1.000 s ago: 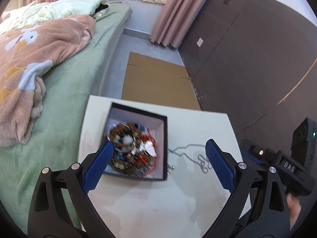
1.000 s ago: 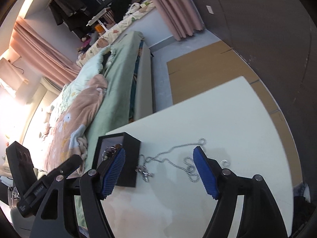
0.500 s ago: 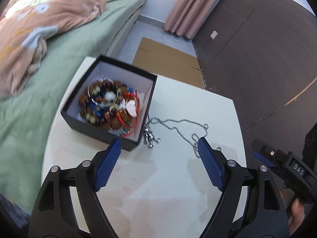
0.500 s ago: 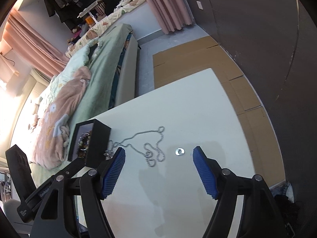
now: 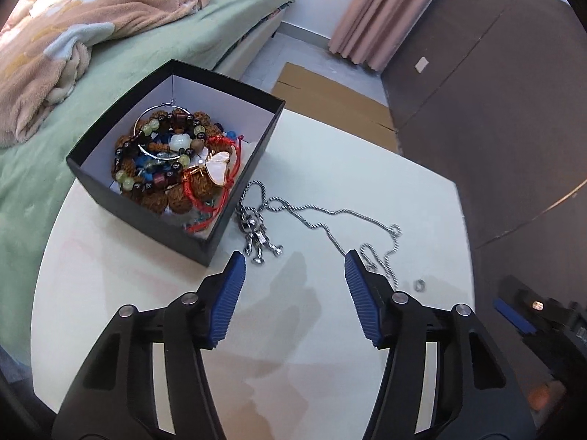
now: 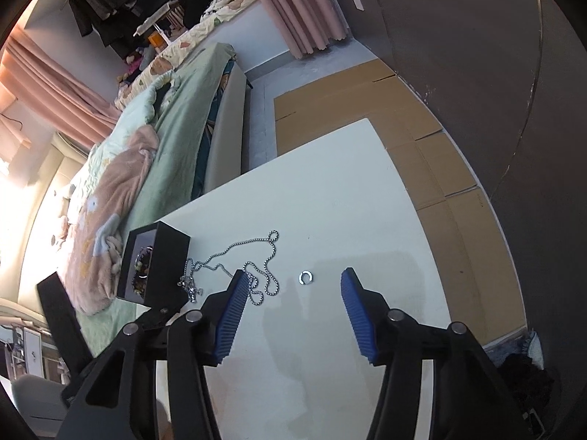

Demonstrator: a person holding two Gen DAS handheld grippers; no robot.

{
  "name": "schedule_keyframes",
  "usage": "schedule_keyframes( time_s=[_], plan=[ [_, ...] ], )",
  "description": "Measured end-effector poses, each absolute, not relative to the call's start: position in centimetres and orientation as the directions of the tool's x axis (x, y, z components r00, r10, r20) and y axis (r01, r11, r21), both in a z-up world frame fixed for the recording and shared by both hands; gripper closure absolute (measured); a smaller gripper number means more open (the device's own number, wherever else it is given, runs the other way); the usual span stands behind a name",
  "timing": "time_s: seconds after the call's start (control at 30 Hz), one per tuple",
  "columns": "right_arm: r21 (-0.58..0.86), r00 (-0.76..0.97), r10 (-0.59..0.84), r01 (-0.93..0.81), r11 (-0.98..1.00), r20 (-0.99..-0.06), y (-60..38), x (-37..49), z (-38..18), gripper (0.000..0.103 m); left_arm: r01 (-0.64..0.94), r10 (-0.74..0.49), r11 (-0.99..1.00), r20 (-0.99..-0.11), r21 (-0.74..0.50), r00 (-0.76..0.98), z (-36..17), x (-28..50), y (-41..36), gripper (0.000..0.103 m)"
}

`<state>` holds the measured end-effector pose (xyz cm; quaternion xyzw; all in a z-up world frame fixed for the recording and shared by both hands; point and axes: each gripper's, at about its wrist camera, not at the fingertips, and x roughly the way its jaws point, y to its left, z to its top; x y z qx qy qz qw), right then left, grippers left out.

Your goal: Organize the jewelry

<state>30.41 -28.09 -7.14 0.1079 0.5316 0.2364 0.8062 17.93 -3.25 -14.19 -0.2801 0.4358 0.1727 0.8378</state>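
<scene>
One black box [image 5: 121, 198], bead bracelets inside too tangled to count. One silver chain necklace [image 5: 330, 216]. One small ring [image 6: 305, 278]. Two grippers.

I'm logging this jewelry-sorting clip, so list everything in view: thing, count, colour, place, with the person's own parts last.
table: one, white, beside the bed
box: one, black, open, at the table's left edge
beaded bracelets: several, brown, green and blue, piled in the box
red cord: one, in the box
butterfly charm: one, white and gold, on the pile
chain: one, silver, on the table right of the box
ring: one, silver, on the table past the chain
bed: one, green sheet, pink blanket
cardboard: brown, flat on the floor
curtains: pink
left hand-held gripper: blue pads, open, closing, nothing between
right hand-held gripper: same
</scene>
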Motion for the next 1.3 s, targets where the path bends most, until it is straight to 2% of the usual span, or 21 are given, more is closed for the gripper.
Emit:
schedule_keyframes(
  time_s=[0.1, 0.23, 0.57, 0.6, 0.63, 0.67, 0.9, 1.3],
  plan=[
    [0.443, 0.322, 0.507, -0.252, 0.86, -0.8, -28.5, 30.6, -7.1, 0.05, -0.563, 0.084, 0.775, -0.835, -0.288, 0.544, -14.8, 18.5, -2.9, 0.049],
    [0.458, 0.322, 0.515, -0.239, 0.856, -0.794, -28.6, 30.7, -7.1, 0.05, -0.583, 0.118, 0.772, -0.842, -0.255, 0.526, -15.5, 19.2, -2.7, 0.063],
    [0.462, 0.318, 0.522, -0.247, 0.852, -0.792, -28.3, 30.8, -7.1, 0.05, -0.624, 0.268, 0.776, -0.85, -0.088, 0.454, -16.5, 20.1, -4.0, 0.064],
    [0.458, 0.319, 0.518, -0.248, 0.854, -0.794, -28.3, 30.7, -7.1, 0.05, -0.635, 0.284, 0.769, -0.85, -0.073, 0.443, -16.5, 20.1, -4.1, 0.07],
    [0.451, 0.319, 0.512, -0.25, 0.857, -0.797, -28.3, 30.7, -7.1, 0.05, -0.647, 0.298, 0.76, -0.852, -0.061, 0.43, -16.5, 20.1, -4.0, 0.083],
    [0.441, 0.317, 0.505, -0.255, 0.861, -0.803, -28.1, 30.7, -7.2, 0.05, -0.65, 0.292, 0.757, -0.854, -0.07, 0.432, -16.5, 20.0, -3.8, 0.087],
    [0.373, 0.292, 0.45, -0.283, 0.884, -0.844, -27.1, 30.9, -8.7, 0.06, -0.593, 0.178, 0.785, -0.854, -0.176, 0.489, -15.4, 19.3, -3.8, 0.088],
    [0.235, 0.296, 0.352, -0.364, 0.901, -0.888, -23.9, 31.2, -11.0, 0.062, -0.48, 0.082, 0.837, -0.809, -0.261, 0.582, -10.2, 18.8, -3.7, 0.088]
  ],
)
